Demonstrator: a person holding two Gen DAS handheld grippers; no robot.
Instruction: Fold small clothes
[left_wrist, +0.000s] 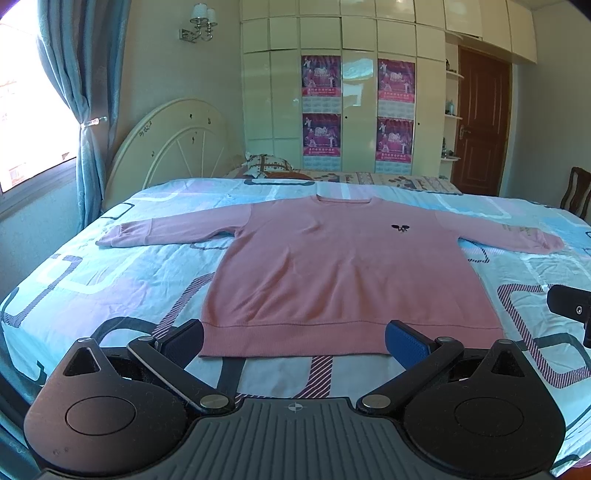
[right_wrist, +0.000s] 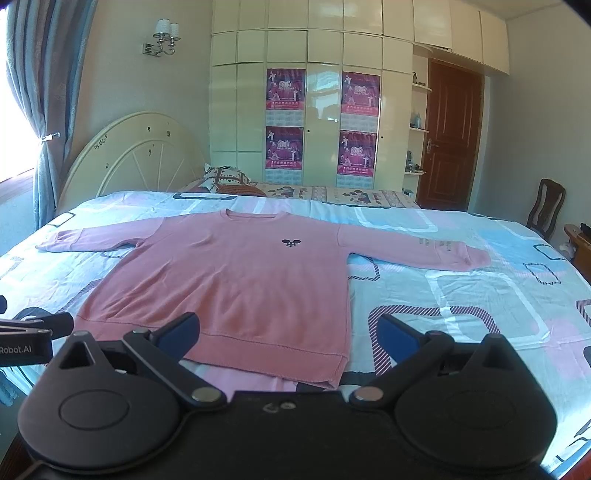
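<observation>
A pink long-sleeved sweater (left_wrist: 340, 266) lies flat on the bed, front up, both sleeves spread out, hem towards me. It also shows in the right wrist view (right_wrist: 236, 280). My left gripper (left_wrist: 294, 341) is open and empty, hovering just before the hem, its fingers on either side of the hem's width. My right gripper (right_wrist: 288, 332) is open and empty, near the hem's right corner. The right gripper's edge shows at the far right of the left wrist view (left_wrist: 570, 306). The left gripper's edge shows at the left of the right wrist view (right_wrist: 33, 332).
The bed (left_wrist: 92, 266) has a patterned blue, pink and white sheet. A headboard (left_wrist: 173, 144) and pillows (left_wrist: 264, 166) are at the far left end. A wardrobe (left_wrist: 343, 92), a brown door (left_wrist: 480, 122) and a chair (right_wrist: 546, 206) stand behind. A curtained window (left_wrist: 33, 103) is on the left.
</observation>
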